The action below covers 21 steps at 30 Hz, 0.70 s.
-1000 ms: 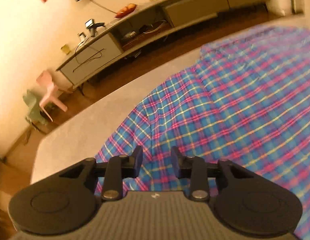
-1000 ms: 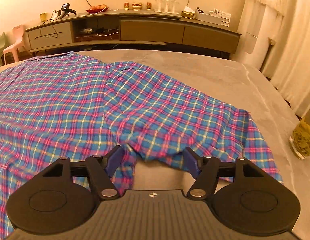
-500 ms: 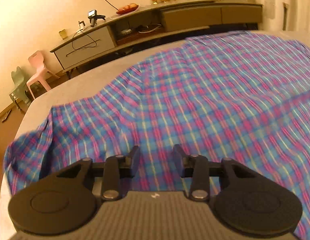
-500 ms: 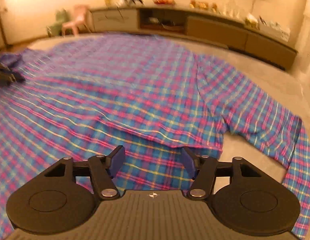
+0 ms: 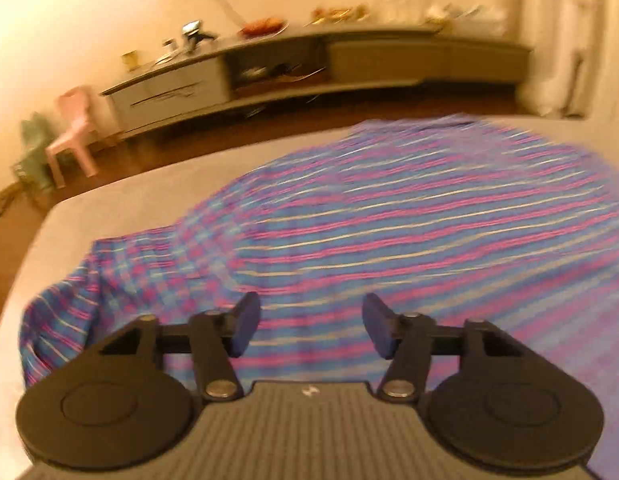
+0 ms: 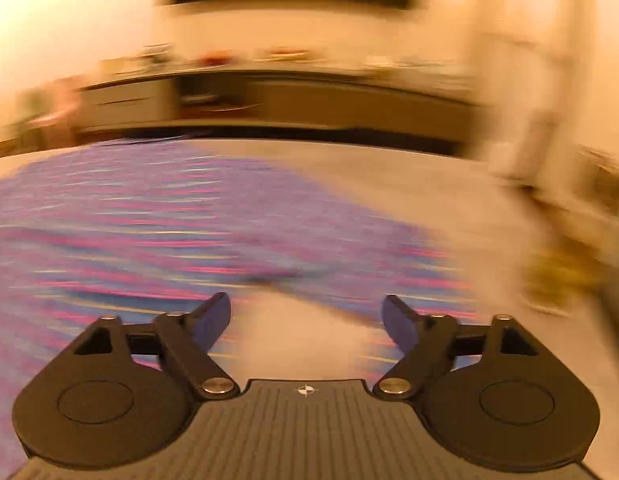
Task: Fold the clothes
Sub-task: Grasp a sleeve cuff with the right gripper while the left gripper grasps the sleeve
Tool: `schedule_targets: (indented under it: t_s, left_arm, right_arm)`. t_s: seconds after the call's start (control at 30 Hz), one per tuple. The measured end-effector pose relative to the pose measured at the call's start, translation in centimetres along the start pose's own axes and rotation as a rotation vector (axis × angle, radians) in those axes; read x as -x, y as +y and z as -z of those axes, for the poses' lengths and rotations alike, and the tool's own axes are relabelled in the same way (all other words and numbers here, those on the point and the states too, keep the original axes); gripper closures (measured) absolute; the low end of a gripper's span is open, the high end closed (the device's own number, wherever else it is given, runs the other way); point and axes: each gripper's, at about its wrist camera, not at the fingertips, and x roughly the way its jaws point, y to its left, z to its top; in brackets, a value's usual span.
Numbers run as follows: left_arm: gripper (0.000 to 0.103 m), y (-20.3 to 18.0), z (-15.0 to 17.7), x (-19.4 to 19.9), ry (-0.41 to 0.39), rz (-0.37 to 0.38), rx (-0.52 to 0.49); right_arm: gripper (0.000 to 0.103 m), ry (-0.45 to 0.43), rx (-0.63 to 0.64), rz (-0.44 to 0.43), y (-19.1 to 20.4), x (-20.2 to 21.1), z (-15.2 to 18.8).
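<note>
Left-wrist view, left to right. A pink plastic chair (image 5: 75, 128) stood on the wooden floor at the far left, against the wall. A bare strip of grey bed surface (image 5: 121, 200) ran along the left and far edges and separated the floor from the plaid shirt (image 5: 389, 232). The shirt's left portion was bunched into a rumpled fold near the bed's left edge; the rest lay spread flat toward the right, where it ran out of frame. Beyond the far edge, a band of open floor lay between the bed and the long low cabinet (image 5: 309, 68) along the wall. The left gripper (image 5: 311, 324) hovered above the shirt's near portion, its jaws opening, with nothing pinched between them; the cloth was seen through the gap.

Right-wrist view, left to right (heavily motion-blurred). The plaid shirt (image 6: 149, 232) covered the left and centre of the bed. Its right edge slanted down toward the gripper, and to the right of it lay open grey bed surface (image 6: 409, 192). A yellowish object at the far right was too blurred to identify. The right gripper (image 6: 305, 320) was held with its jaws parting wide and gripped nothing; bare bed showed between its fingers (image 6: 211, 318).
</note>
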Motion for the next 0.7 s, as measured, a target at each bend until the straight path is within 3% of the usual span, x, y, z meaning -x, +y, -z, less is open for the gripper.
schedule_targets:
  t_s: [0.03,0.1,0.2,0.27,0.33,0.43,0.6,0.7]
  left_arm:
    - [0.044,-2.0,0.0,1.1,-0.005,0.056,-0.016]
    - [0.039,-6.4,-0.2,3.2,-0.01,0.177,-0.057]
    - [0.034,-13.1,-0.1,5.6,-0.004,0.354,-0.134]
    - [0.027,-18.0,0.0,6.7,0.011,0.473,-0.195]
    - [0.024,-22.8,0.8,7.3,0.017,0.559,-0.257]
    - [0.022,-29.0,2.6,7.5,0.009,0.61,-0.346]
    - [0.019,-35.8,4.6,6.2,-0.021,0.613,-0.377]
    - [0.016,-37.8,5.4,6.2,-0.077,0.581,-0.384]
  right_arm:
    - [0.017,0.031,-0.015,0.025,-1.4,-0.7,0.6]
    - [0.018,0.106,-0.027,-0.019,-2.5,-2.0,1.8]
    - [0.021,0.127,-0.024,-0.076,-2.4,-2.7,2.2]
    - [0.044,0.13,-0.033,-0.084,-2.6,-2.8,1.7]
    - [0.091,0.13,-0.056,-0.07,-3.1,-2.7,1.5]
    - [0.1,0.126,-0.177,-0.119,-5.2,-1.9,2.0]
    - [0.1,0.039,-0.513,-0.367,-8.7,1.4,2.1]
    - [0.1,0.029,-0.601,-0.48,-9.1,2.3,2.2]
